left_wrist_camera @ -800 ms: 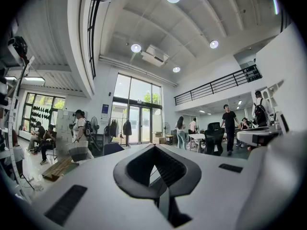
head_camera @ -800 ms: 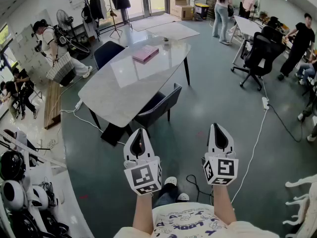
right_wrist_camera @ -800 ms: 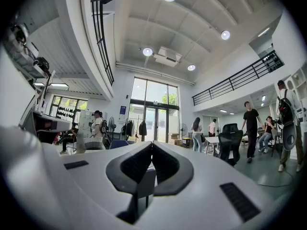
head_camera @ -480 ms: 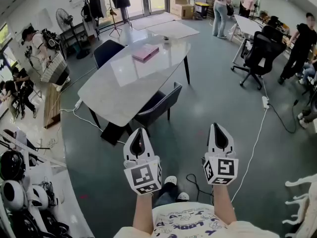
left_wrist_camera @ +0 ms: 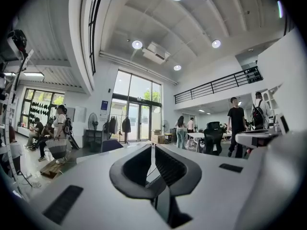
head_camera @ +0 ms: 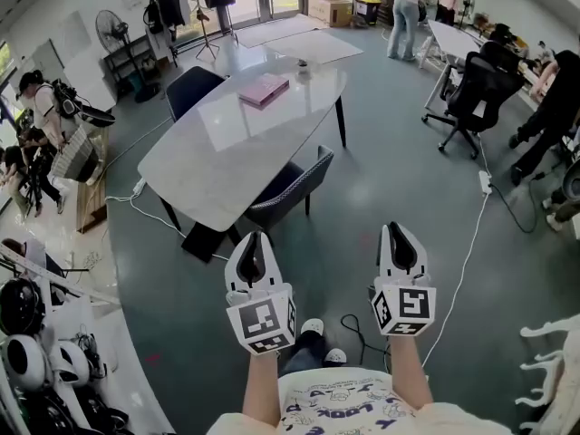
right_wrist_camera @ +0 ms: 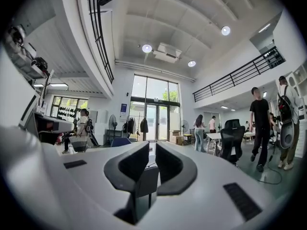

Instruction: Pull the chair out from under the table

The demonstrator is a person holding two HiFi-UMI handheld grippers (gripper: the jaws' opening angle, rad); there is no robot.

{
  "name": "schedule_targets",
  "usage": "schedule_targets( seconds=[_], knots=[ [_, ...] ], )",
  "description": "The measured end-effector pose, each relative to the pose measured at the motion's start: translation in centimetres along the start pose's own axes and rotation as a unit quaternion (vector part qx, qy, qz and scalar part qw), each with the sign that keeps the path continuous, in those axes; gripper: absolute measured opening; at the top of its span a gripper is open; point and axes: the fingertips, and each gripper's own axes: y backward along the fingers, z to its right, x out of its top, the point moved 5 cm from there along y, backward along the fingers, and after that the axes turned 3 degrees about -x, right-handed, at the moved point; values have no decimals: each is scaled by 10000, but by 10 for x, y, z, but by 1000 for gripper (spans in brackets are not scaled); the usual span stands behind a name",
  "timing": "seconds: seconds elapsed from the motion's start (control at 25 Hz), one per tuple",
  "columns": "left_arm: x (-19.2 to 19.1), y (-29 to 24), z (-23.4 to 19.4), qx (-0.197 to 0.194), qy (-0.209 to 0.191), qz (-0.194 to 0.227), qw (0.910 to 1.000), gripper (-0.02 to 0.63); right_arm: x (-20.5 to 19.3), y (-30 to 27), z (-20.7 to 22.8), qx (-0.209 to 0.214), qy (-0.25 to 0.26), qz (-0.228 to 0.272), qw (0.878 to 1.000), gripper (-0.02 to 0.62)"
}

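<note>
A: Largest first?
B: Taken as landmark: white stone-look table [head_camera: 227, 152], oval, on dark legs.
A: And the task's thing?
B: Found at the table's near right edge: dark chair [head_camera: 306, 179], with seat pushed under the top and backrest just outside the rim. Touched by neither tool.
A: Next in size?
B: Noted at the table's far left side: blue chair [head_camera: 192, 89], drawn up close. Noted well to the right of the table: black office chair [head_camera: 476, 89].
A: Tools?
B: Held level and side by side, well short of the table on its near side. Left gripper [head_camera: 255, 236]: shown with jaws pressed together and nothing between. Right gripper [head_camera: 395, 227]: shown with jaws all but together, only a thin slit left, nothing clamped.
A: Smallest?
B: Lay flat on the table's far end: pink book [head_camera: 264, 90].
</note>
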Motion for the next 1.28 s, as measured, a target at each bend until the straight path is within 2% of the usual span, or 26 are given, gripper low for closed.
schedule_targets(
  seconds=[0.08, 0.2, 0.48, 0.72, 1.08, 1.28],
  knots=[
    [-3, -10, -4, -44, 15, -21, 10000, 38, -3, -9, -4, 69, 43, -43, 10000, 76],
    [-4, -31, -8, -219, 161, -15, 9996, 180, -7, -27, -8, 175, 97, -93, 9998, 119],
    [-6, -84, -18, -496, 112, -105, 9987, 210, -8, -75, -15, 242, 228, -182, 9993, 187],
    [-15, -112, -25, -699, 100, -228, 9972, 236, -17, -99, -21, 225, 273, -313, 9989, 220],
    [-26, -140, -26, -767, 135, -435, 9960, 244, -26, -128, -15, 296, 325, -553, 9975, 235],
    [-36, -164, -30, -640, 125, -547, 9964, 250, -36, -157, -6, 360, 316, -638, 9968, 242]
  ],
)
